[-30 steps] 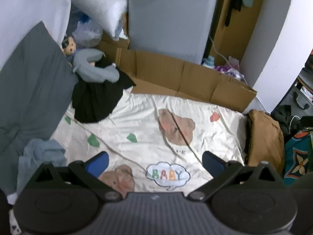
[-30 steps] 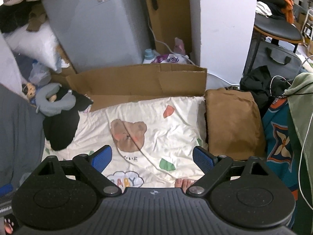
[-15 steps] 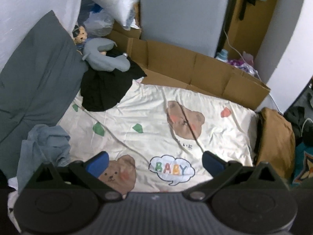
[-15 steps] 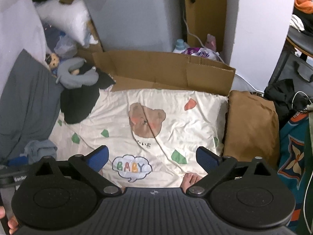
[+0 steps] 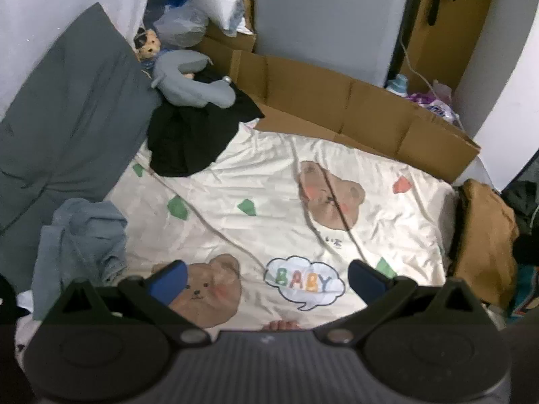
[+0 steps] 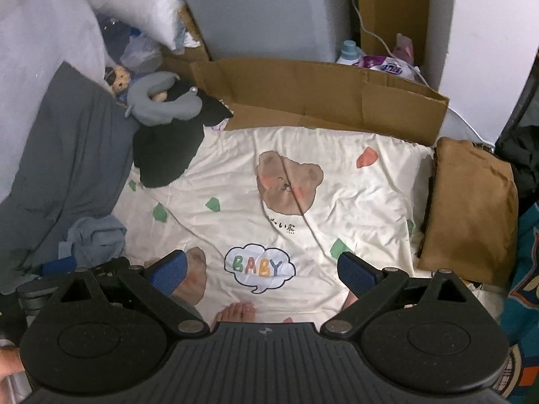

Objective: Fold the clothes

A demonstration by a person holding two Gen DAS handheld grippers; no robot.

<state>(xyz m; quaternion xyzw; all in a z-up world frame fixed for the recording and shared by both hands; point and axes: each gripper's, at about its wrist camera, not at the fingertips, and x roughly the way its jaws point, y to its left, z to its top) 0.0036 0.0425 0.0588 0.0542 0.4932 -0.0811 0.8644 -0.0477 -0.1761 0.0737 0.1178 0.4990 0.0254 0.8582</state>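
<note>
A crumpled light blue garment [image 5: 84, 232] [image 6: 96, 239] lies at the left edge of a cream bear-print sheet [image 5: 269, 202] [image 6: 353, 195]. A black garment [image 5: 192, 138] [image 6: 165, 155] is heaped at the sheet's far left corner. A folded brown garment [image 5: 485, 235] [image 6: 471, 208] rests on the right. My left gripper [image 5: 267, 277] hangs open above the sheet's near edge, holding nothing. My right gripper [image 6: 262, 272] is open too, over the "BABY" print, with nothing between its fingers.
A grey neck pillow [image 5: 192, 80] and a small doll [image 5: 148, 42] sit on the black garment. A grey cushion [image 5: 60, 118] lines the left side, a cardboard wall [image 5: 353, 107] the far side. A person's toes [image 6: 235, 313] show at the near edge.
Both grippers have pulled back and tilted down, so more of the sheet's near part, the blue garment and the toes show. Both stay open.
</note>
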